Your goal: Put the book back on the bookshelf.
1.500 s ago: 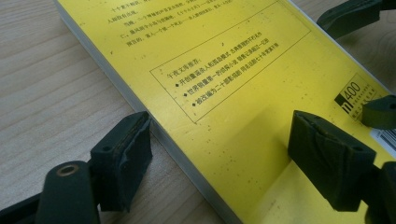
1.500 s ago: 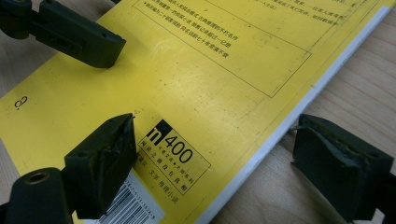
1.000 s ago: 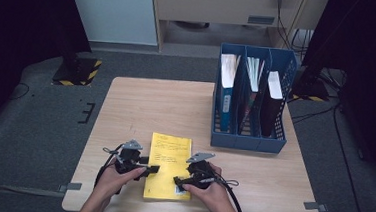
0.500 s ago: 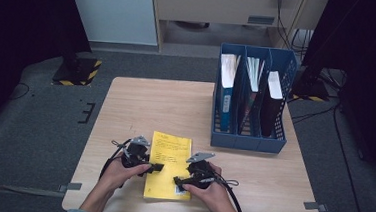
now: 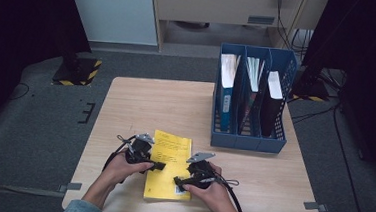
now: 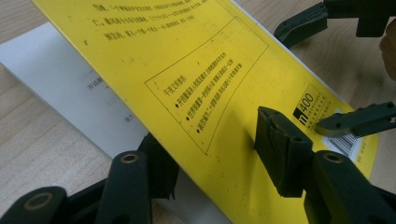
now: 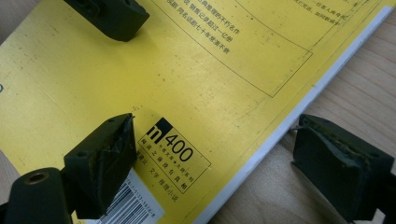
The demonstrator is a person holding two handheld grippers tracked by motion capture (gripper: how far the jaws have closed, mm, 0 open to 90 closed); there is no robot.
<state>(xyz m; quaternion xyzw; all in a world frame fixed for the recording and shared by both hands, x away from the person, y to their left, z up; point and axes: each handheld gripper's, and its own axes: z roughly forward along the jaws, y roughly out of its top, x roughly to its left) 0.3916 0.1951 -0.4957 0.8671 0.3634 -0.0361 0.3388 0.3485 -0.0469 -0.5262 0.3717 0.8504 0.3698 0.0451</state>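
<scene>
A yellow book (image 5: 168, 160) lies near the table's front edge. My left gripper (image 5: 159, 165) is at the book's left side. In the left gripper view the yellow cover (image 6: 187, 70) is raised off a white page (image 6: 60, 88). My left gripper (image 6: 217, 154) is open, with one jaw under the cover and the other above it. My right gripper (image 5: 178, 181) is at the book's lower right corner. In the right gripper view it (image 7: 217, 144) is open across the book's edge, one jaw over the cover (image 7: 140, 79) by the barcode, the other over bare wood.
A blue file rack (image 5: 247, 140) with three slots holding folders and papers stands at the back right of the wooden table (image 5: 141, 102). Bare tabletop lies behind the book and to the right of my right hand. Cables trail from both grippers.
My left gripper has crept slightly forward and right, onto the book's left edge. The right gripper has stayed at the lower right corner.
</scene>
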